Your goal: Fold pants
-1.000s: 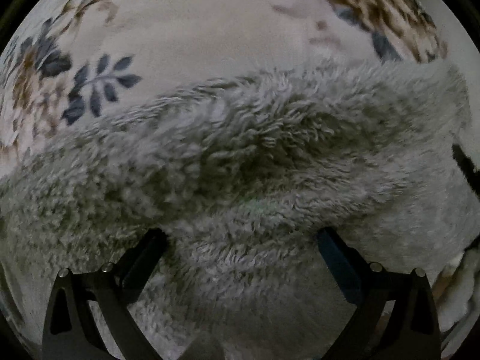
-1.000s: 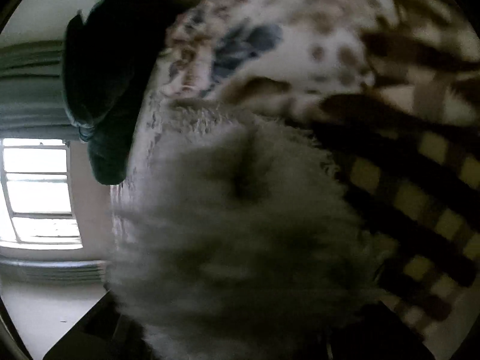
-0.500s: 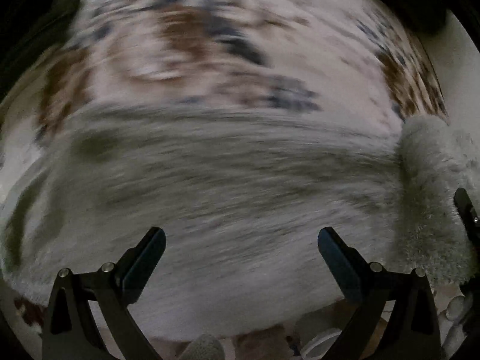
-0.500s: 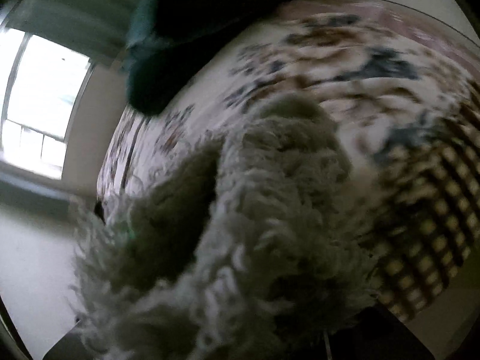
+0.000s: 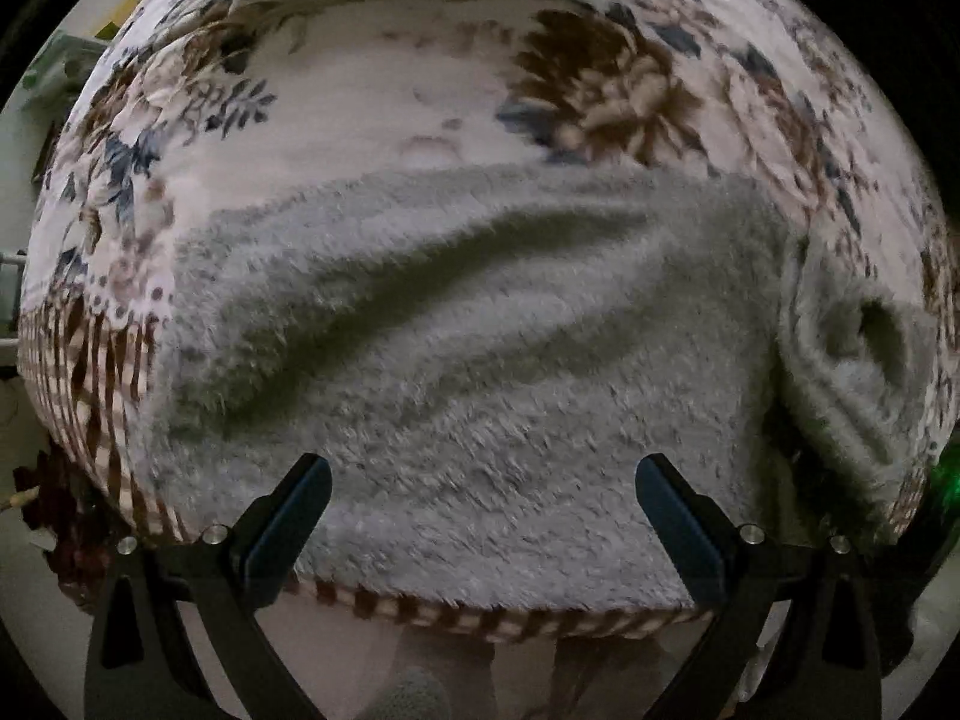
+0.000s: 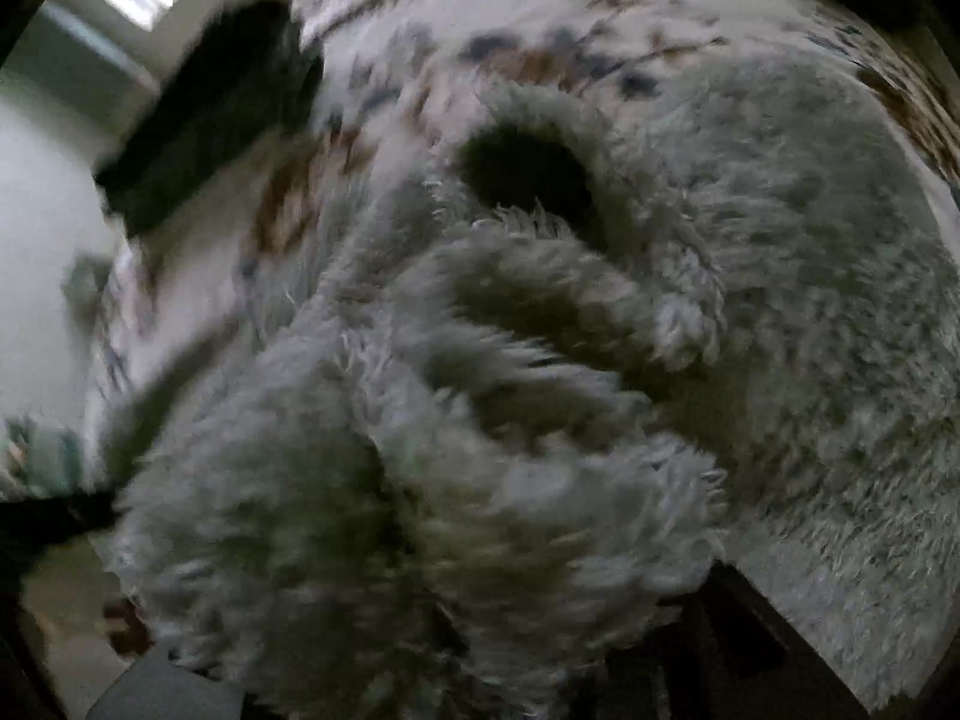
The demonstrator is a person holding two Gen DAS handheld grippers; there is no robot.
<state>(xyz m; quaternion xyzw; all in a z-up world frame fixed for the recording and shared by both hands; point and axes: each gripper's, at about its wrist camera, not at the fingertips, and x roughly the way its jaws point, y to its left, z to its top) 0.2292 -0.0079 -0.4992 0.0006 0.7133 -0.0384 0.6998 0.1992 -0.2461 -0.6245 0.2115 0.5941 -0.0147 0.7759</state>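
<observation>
The left gripper [image 5: 480, 516] stands wide apart and empty above the grey fleece pants [image 5: 480, 348], which lie along the near edge of the floral blanket [image 5: 420, 90]. The right gripper's fingers are buried in bunched fleece [image 6: 456, 480], so I cannot tell their state. The pants look soft, thick, light and limp; best pinched at a hem or the waistband.

Pants [image 5: 480, 360]: grey, fluffy. Blanket [image 5: 420, 90]: pale pink, brown and navy florals; brown check border at 7 o'clock. Jaws: black.
</observation>
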